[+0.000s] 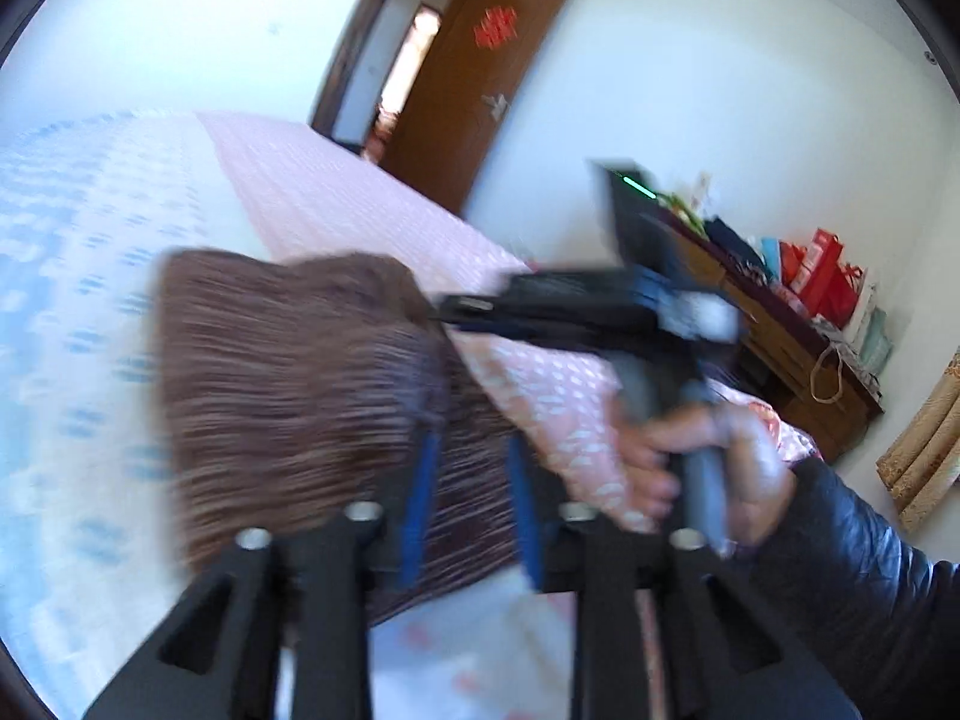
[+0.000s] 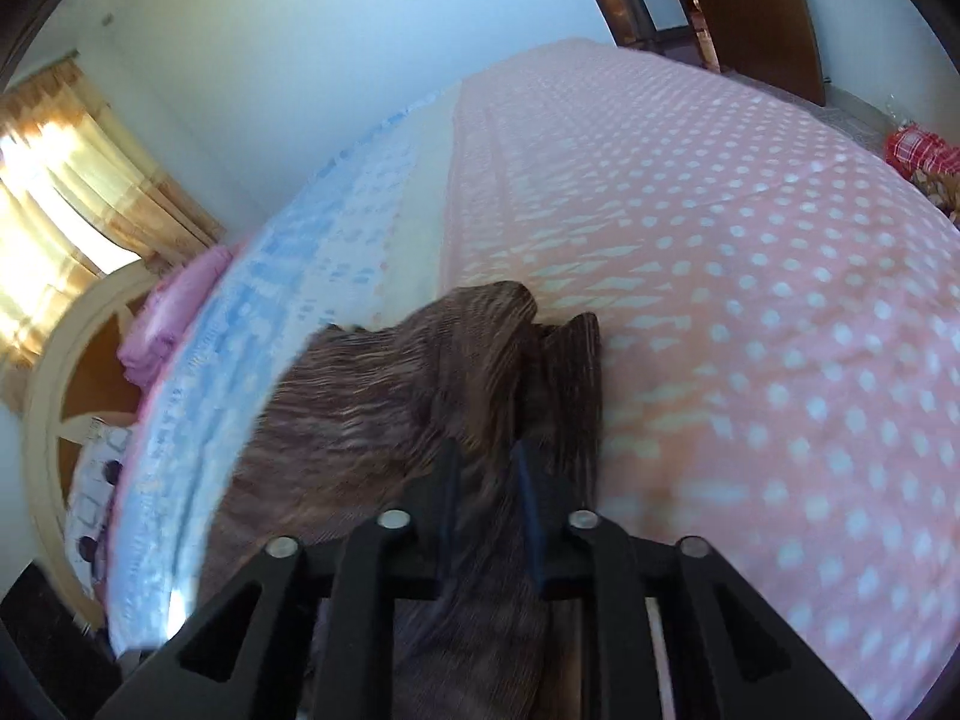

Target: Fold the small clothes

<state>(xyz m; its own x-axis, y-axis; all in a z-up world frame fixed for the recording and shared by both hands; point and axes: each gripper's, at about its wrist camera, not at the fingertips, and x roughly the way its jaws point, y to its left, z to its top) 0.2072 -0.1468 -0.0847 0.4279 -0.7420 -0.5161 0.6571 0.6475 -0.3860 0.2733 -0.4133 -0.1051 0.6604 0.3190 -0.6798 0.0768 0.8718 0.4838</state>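
A brown striped garment [image 1: 288, 396] lies on a bed, straddling the seam where a pale blue patterned sheet [image 1: 72, 276] on the left meets a pink dotted sheet [image 2: 780, 312] on the right. Motion blur softens the cloth's edges.

The left gripper [image 1: 474, 480] hangs over the garment's near right part, its blue-padded fingers [image 1: 420, 492] standing apart with cloth showing in the gap; the pads do not appear to press on it.

The right gripper [image 2: 489, 480] sits at the garment's near edge, its jaws spread with a bunched ridge of fabric running between them; blur hides whether the pads touch it. Seen from the left wrist, a hand [image 1: 720, 468] in a dark sleeve grips this tool's handle to the right of the cloth.

The pink sheet stretches wide and bare to the right and far side. Beyond the bed's far edge stands an open brown door [image 1: 474, 90]. A wooden cabinet [image 1: 798, 360] piled with bags lines the right wall, beside gold curtains [image 1: 924, 450].
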